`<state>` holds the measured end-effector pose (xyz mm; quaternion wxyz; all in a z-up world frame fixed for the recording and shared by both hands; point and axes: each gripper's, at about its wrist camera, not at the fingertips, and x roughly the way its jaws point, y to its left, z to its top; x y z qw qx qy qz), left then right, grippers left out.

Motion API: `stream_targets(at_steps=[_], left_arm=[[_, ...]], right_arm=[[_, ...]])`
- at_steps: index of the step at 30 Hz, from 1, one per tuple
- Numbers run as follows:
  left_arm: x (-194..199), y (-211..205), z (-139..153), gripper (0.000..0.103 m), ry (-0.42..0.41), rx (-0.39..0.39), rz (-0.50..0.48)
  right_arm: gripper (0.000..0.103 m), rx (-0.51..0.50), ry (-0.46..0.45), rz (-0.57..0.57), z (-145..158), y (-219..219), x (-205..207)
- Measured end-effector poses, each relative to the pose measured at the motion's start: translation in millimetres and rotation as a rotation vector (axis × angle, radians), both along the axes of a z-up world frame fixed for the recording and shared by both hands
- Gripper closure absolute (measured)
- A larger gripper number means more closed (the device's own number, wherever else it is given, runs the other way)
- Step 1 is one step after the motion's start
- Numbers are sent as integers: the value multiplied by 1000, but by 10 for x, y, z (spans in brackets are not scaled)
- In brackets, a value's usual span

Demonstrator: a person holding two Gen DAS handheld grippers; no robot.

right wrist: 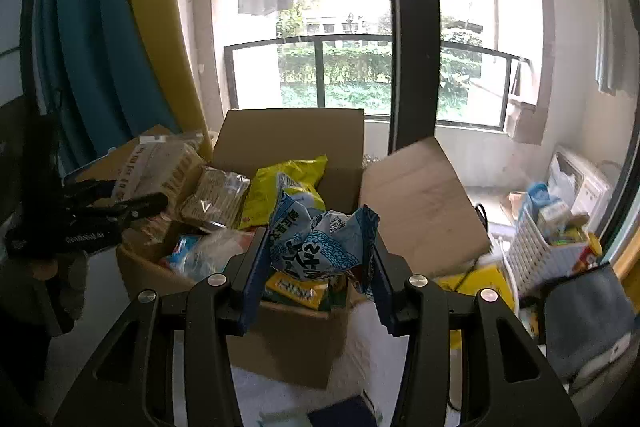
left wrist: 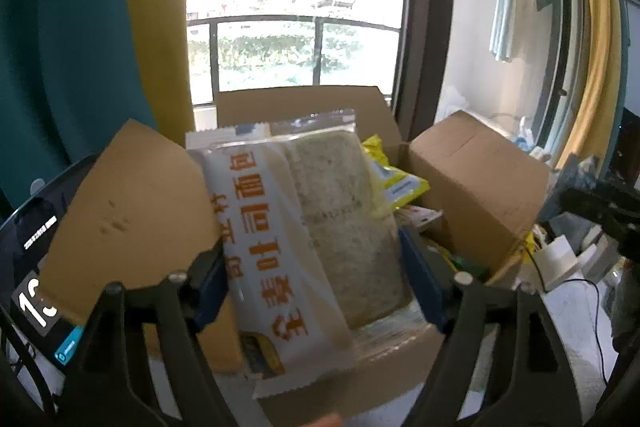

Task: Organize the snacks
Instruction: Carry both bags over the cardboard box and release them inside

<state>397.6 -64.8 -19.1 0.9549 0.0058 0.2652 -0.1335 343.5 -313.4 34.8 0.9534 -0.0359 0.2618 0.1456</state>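
Left wrist view: left gripper [left wrist: 316,267] clamped on bread packet [left wrist: 304,247], held above open cardboard box [left wrist: 476,183]. Right wrist view: right gripper [right wrist: 316,267] clenched on crumpled blue snack bag [right wrist: 320,243], over same box's snacks.

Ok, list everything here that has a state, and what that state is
Cardboard box: flaps open, full of snacks.
Bread pack: sealed, gripped by left gripper.
Blue snack bag: crumpled, gripped by right gripper.
Yellow chip bag: in the box.
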Motion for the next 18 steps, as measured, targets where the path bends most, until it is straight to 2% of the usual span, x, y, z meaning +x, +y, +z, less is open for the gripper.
stream_targets(at_steps=[3,7,9,11,18], left_arm=[[65,38,4,10,-16,-9,19],[63,147,36,10,-31,-57,43],[64,174,53,10,-26,-67,41],[27,198,90,10,-38,-69,45],[-131,299,229,10,-65,-92,57]], right_arm=[[54,-4,-6,-3,8,70,144],[50,4,-18,-3,-9,164,304],[34,-7,-31,4,-31,235,370],[27,-28,-34,7,-66,306,421],[26,-41,-23,-15,-108,329,293]])
